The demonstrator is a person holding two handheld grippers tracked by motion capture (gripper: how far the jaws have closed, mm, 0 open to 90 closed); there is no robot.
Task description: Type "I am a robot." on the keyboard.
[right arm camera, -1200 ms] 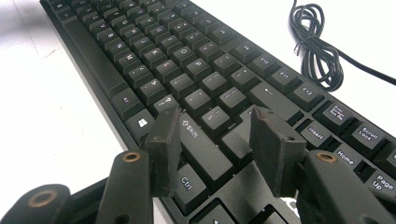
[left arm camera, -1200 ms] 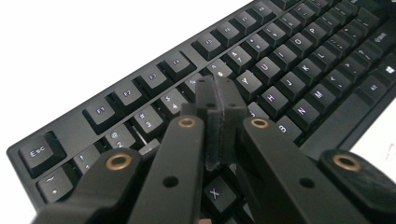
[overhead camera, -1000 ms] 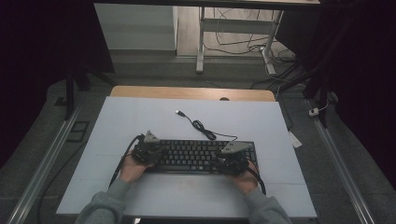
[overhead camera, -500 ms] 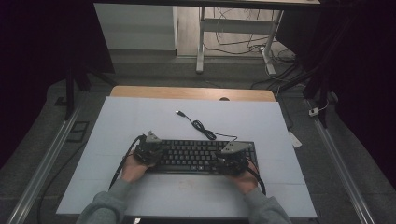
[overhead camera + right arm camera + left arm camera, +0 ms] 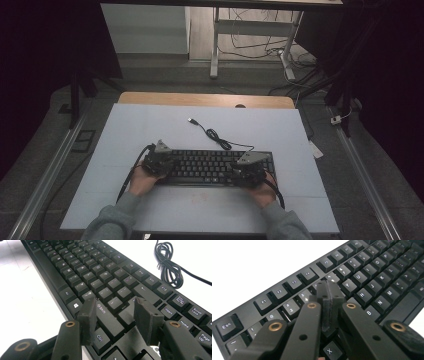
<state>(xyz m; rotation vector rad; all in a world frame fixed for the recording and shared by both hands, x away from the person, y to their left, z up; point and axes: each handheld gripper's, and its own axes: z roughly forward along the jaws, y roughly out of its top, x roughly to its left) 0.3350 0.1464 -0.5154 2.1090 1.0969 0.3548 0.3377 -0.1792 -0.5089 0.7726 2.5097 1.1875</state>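
A black keyboard (image 5: 210,166) lies across the white tabletop (image 5: 150,125), close to the person. My left gripper (image 5: 158,161) rests over its left end. In the left gripper view the left gripper (image 5: 327,286) is shut, pads pressed together with nothing between them, tips down among the number and letter keys of the keyboard (image 5: 367,280). My right gripper (image 5: 247,172) sits over the right part. In the right gripper view the right gripper (image 5: 115,302) is open, and its two fingers stand either side of the right Shift key (image 5: 108,317) of the keyboard (image 5: 82,270).
The keyboard's black cable (image 5: 216,136) runs in a small coil to a USB plug (image 5: 191,120) on the far table; the coil (image 5: 170,267) lies just behind the function keys. A wooden strip (image 5: 205,100) edges the far side. Metal rails (image 5: 50,170) flank the table.
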